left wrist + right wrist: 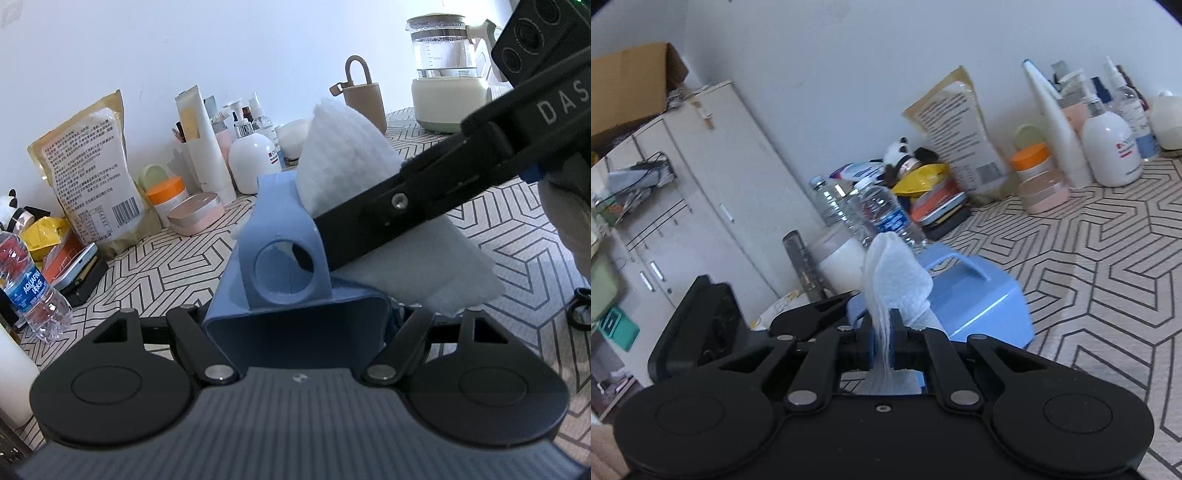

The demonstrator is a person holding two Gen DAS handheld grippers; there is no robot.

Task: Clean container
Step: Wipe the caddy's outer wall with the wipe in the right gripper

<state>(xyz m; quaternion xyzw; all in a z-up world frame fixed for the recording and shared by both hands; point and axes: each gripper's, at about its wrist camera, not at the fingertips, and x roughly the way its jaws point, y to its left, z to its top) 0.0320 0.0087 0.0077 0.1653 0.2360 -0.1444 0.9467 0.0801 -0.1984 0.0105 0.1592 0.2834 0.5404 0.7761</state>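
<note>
— Since the blue container (295,332) is clamped at its base by the left claw (295,321), how is it seen to lie from the wiping claw?

— It is held up off the patterned counter (498,221), its long axis running away from the left claw toward the back edge where the bottles stand. The right claw (332,236) is brought in across it from the right, closed tight on a folded white cloth (347,155). In the right wrist view the container (979,295) is seen just ahead of and below the right claw (882,332), the cloth (897,280) standing up between the shut fingers.

— Is the cloth touching the container?

— At the upper part with the round hole (284,269) the two appear to be in contact, though the actual contact patch is hidden behind the black finger.

— What is the coming move judged to turn on?

— A stroke along the container's length is probably wanted, so the right claw is the one to be moved and the left only to be steadied.

— And the room for it?

— Open counter is left to the right and front. Toward the back edge the pump bottle (251,162), the jars and the printed pouch (92,166) are crowded close; the water bottle (33,295) stands near the left edge, so a long push that way could be risky
</note>
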